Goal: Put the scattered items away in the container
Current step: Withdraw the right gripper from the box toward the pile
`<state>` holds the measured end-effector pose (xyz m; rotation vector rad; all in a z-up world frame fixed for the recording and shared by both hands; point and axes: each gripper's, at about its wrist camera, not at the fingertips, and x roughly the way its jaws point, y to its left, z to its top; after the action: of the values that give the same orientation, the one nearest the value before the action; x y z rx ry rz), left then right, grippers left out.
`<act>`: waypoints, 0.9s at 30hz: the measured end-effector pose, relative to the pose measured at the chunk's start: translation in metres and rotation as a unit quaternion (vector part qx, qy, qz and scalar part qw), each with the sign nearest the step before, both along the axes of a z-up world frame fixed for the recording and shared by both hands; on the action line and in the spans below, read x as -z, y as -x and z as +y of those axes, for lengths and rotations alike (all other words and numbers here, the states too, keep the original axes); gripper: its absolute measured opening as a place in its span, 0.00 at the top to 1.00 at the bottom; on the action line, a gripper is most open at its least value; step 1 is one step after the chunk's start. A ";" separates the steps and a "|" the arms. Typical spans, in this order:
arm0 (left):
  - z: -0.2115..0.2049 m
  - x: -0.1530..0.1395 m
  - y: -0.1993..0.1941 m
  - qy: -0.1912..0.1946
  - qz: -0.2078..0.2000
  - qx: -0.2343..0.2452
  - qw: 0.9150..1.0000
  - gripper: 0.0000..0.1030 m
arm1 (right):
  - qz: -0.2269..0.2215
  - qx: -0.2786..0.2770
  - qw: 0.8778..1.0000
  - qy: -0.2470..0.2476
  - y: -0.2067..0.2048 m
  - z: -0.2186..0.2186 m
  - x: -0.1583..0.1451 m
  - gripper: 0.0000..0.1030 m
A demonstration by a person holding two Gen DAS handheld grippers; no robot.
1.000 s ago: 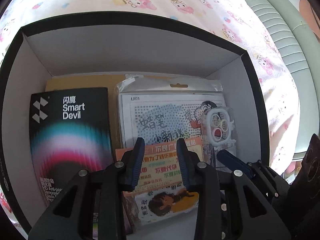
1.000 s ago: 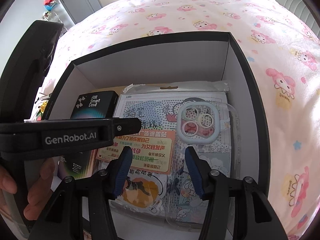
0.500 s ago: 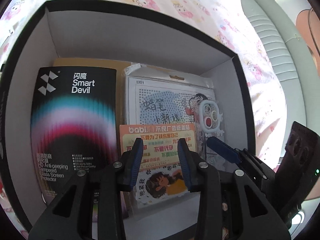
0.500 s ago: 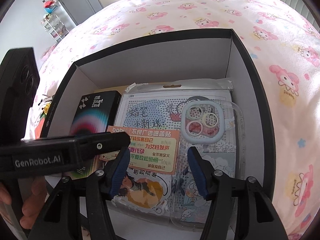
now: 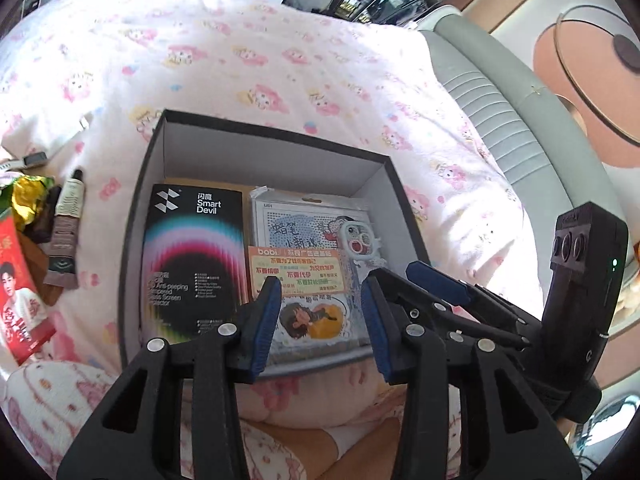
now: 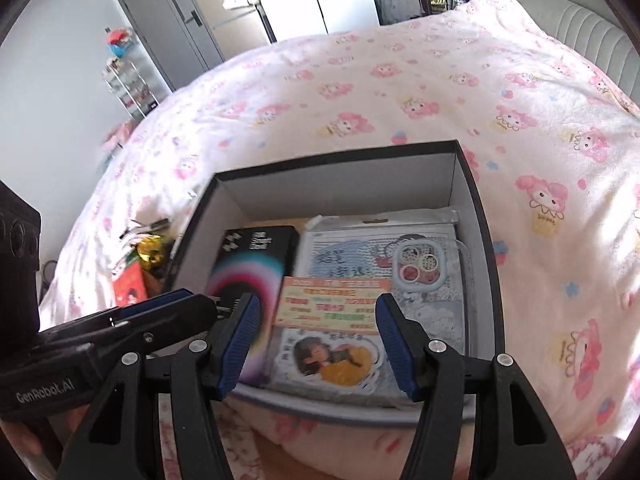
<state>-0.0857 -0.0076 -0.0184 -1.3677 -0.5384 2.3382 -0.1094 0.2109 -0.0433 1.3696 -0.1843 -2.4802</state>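
- The bed (image 6: 400,92), with its pink cartoon-print cover, takes up most of both views, and everything sits on it.
- The box (image 5: 276,136) is black outside, white inside, open on top, and sits on the bed just beyond both gripper tips.
- Left hand-held gripper (image 5: 318,330): fingers spread, nothing between them, hovering over the near edge of the box.
- Right hand-held gripper (image 6: 316,346): same deal, spread wide and empty, right beside the left one at the box's near edge.
- Inside the box on the left lies a black screen protector pack (image 5: 194,264) reading "Smart Devil".
- Beside it in the box is a sticker sheet pack (image 5: 308,232), with an orange card (image 5: 296,270) lying on top.
- A clear phone case (image 6: 416,266) with a pale blue camera ring lies on the pack by the box's right wall.
- Still outside, left of the box: a red packet (image 5: 18,292), a small tube (image 5: 66,226) and a gold wrapper (image 5: 28,196).
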 end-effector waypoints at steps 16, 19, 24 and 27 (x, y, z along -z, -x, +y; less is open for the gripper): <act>-0.053 -0.022 -0.062 0.018 0.053 -0.056 0.997 0.58 | 0.041 -0.068 0.997 -0.015 -0.050 -0.084 -0.039 0.45; -0.082 -0.018 -0.070 0.021 0.050 -0.082 0.995 0.58 | 0.035 -0.104 0.994 -0.020 -0.050 -0.116 -0.035 0.45; -0.135 -0.011 -0.081 0.016 0.050 -0.129 0.990 0.58 | 0.020 -0.170 0.985 -0.006 -0.046 -0.174 -0.028 0.45; -0.171 0.003 -0.088 0.000 0.042 -0.187 0.981 0.58 | -0.005 -0.203 0.979 0.009 -0.037 -0.204 -0.016 0.45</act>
<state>0.0020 -0.1782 -0.0214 -1.2466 -0.8303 2.6749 -0.0721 0.0073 -0.0276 1.2641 0.0666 -2.1274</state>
